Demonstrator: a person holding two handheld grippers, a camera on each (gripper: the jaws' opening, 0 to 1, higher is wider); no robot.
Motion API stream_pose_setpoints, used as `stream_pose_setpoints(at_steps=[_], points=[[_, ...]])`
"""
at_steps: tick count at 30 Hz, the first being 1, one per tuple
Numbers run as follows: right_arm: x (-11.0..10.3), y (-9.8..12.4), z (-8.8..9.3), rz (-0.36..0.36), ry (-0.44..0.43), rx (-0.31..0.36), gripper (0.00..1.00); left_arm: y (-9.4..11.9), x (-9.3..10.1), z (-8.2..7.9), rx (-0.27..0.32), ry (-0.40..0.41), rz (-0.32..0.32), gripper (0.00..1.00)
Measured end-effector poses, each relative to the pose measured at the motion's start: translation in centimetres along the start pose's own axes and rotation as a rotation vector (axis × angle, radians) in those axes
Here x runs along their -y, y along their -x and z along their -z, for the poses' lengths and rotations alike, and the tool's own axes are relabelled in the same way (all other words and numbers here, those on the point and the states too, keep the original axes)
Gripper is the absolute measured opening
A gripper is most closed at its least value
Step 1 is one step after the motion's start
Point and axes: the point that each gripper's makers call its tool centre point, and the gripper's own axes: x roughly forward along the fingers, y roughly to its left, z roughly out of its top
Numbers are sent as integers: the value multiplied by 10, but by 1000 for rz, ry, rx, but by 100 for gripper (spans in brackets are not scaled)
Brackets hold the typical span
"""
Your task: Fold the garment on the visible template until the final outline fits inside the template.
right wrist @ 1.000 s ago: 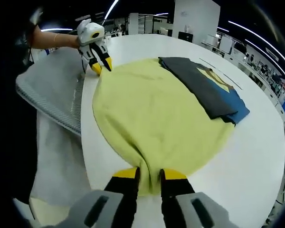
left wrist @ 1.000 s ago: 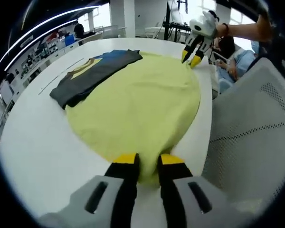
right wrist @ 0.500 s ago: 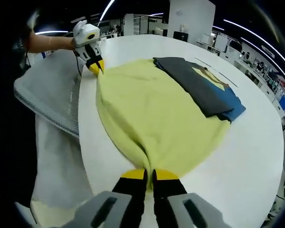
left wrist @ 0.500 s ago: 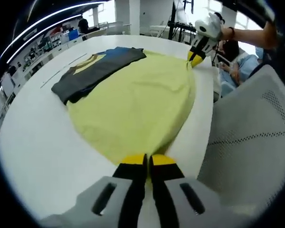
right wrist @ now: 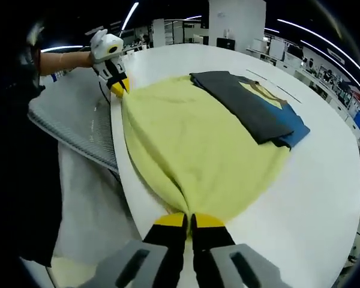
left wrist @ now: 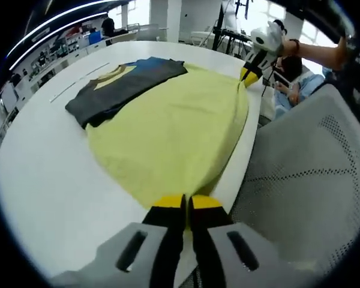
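With both grippers' fingers closed on opposite corners of the yellow garment (left wrist: 168, 129), its near edge stretches taut, ready for folding.

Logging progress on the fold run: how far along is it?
Early. Done: both the left gripper and the right gripper are shut on near-edge corners of the yellow garment. In hand: that edge is stretched between them. Left: every fold; it lies spread flat on the white table.

The left gripper (left wrist: 186, 203) has its yellow-tipped black jaws pressed together, pinching the yellow cloth garment (left wrist: 174, 129). The right gripper (right wrist: 188, 220) is clamped likewise on its opposite corner, forearms extended.
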Motion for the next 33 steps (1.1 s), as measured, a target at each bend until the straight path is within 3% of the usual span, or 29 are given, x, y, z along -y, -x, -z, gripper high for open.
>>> stream_pose_setpoints(at_steps=[10,24,33], points=[[-21,9,7,-44,-58,-1,0,7,19,10,-24,51,42,0],[-50,26,13,-127,-57,-30,0,25,46,19,-40,75,104,0],[-39,36,-2,-94,-28,-9,0,33,37,13,-29,77,87,0]])
